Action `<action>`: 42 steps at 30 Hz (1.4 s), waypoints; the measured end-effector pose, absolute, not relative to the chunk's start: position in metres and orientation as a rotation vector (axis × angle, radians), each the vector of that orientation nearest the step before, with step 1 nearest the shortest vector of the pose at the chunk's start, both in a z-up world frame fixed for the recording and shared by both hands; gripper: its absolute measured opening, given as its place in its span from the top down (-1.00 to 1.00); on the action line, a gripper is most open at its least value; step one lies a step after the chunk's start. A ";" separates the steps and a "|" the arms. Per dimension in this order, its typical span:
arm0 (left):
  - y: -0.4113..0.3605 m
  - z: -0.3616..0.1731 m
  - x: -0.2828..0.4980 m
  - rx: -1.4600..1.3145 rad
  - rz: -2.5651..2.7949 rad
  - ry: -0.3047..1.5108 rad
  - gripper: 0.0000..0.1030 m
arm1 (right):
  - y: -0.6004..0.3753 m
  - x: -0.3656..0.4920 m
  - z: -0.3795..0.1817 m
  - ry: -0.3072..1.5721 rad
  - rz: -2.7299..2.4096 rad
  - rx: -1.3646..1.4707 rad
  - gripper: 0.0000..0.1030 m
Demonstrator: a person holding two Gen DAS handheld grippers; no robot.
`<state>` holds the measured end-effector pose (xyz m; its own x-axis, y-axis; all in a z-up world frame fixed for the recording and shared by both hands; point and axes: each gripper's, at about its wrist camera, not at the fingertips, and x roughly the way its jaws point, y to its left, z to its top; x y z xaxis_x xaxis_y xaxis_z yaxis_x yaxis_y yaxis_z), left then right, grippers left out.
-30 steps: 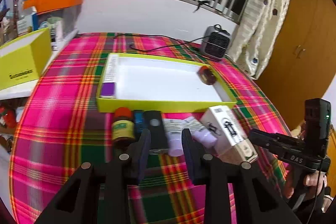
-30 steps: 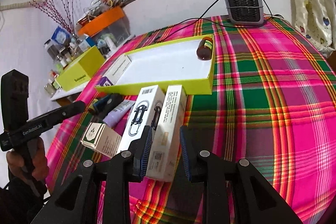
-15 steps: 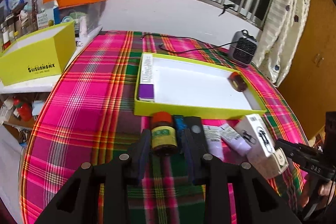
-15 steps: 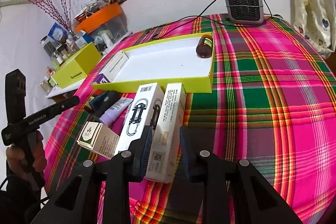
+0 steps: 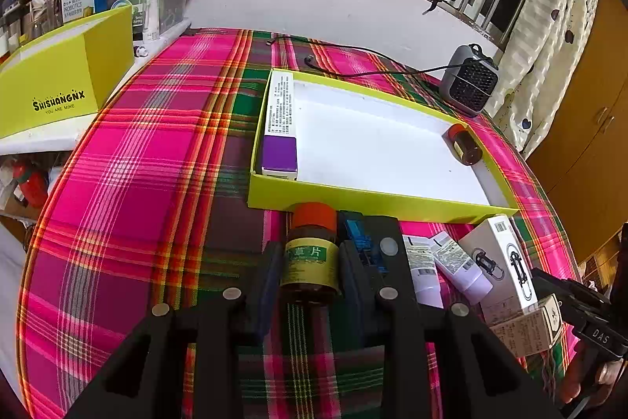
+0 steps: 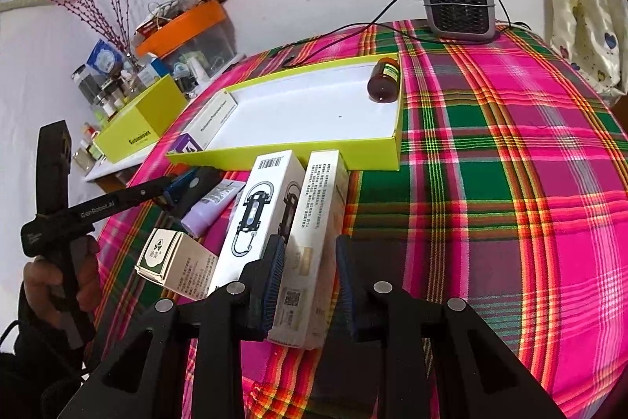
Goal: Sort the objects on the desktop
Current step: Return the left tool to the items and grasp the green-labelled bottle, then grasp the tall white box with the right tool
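Left gripper (image 5: 310,271) straddles brown bottle (image 5: 312,254), jaws spread, pads just beside it. Right gripper (image 6: 308,277) straddles white carton (image 6: 316,222), jaws apart. Tray (image 5: 353,197) at 12 o'clock.

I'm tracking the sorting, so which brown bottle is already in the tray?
The bottle lying on its side in the tray's far corner; the other one stands outside it.

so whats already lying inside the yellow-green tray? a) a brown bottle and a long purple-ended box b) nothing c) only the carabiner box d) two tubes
a: the brown bottle lies at one end of the yellow-green tray and the long purple-ended box at the other.
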<state>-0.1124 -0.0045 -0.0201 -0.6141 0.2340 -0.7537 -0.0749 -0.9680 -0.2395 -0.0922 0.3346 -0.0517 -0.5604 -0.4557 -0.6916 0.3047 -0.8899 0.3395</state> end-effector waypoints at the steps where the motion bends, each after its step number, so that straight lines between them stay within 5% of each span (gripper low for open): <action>1: -0.005 -0.020 -0.112 -1.282 2.662 -0.272 0.40 | 0.334 -0.093 -0.052 -0.250 -2.434 1.153 0.45; 42: -0.010 -0.021 -0.089 -1.243 2.721 -0.164 0.39 | 0.323 -0.094 -0.047 -0.059 -2.489 1.238 0.52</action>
